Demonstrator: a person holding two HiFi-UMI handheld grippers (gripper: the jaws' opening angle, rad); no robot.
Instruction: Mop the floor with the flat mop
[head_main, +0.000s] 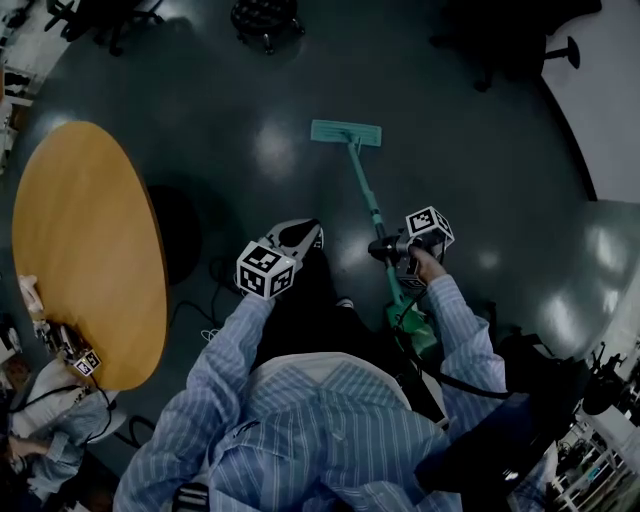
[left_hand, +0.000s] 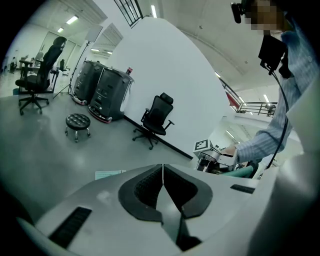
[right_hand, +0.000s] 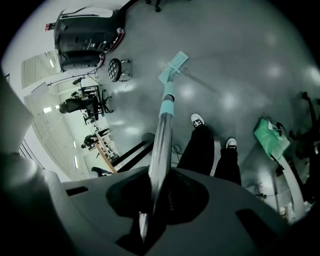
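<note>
The flat mop has a teal head (head_main: 346, 132) lying flat on the dark grey floor and a teal-and-metal handle (head_main: 368, 196) running back toward me. My right gripper (head_main: 388, 249) is shut on the mop handle; in the right gripper view the handle (right_hand: 161, 135) runs from between the jaws out to the mop head (right_hand: 173, 66). My left gripper (head_main: 302, 236) hangs free to the left of the handle, jaws shut with nothing between them (left_hand: 162, 175).
A round wooden table (head_main: 85, 245) stands at the left, with a seated person beside its near edge. Office chairs (left_hand: 156, 120) and a small round stool (left_hand: 78, 123) stand further off near the white wall. My shoes (right_hand: 197, 120) are near the handle. A green cloth (head_main: 414, 322) hangs by my right arm.
</note>
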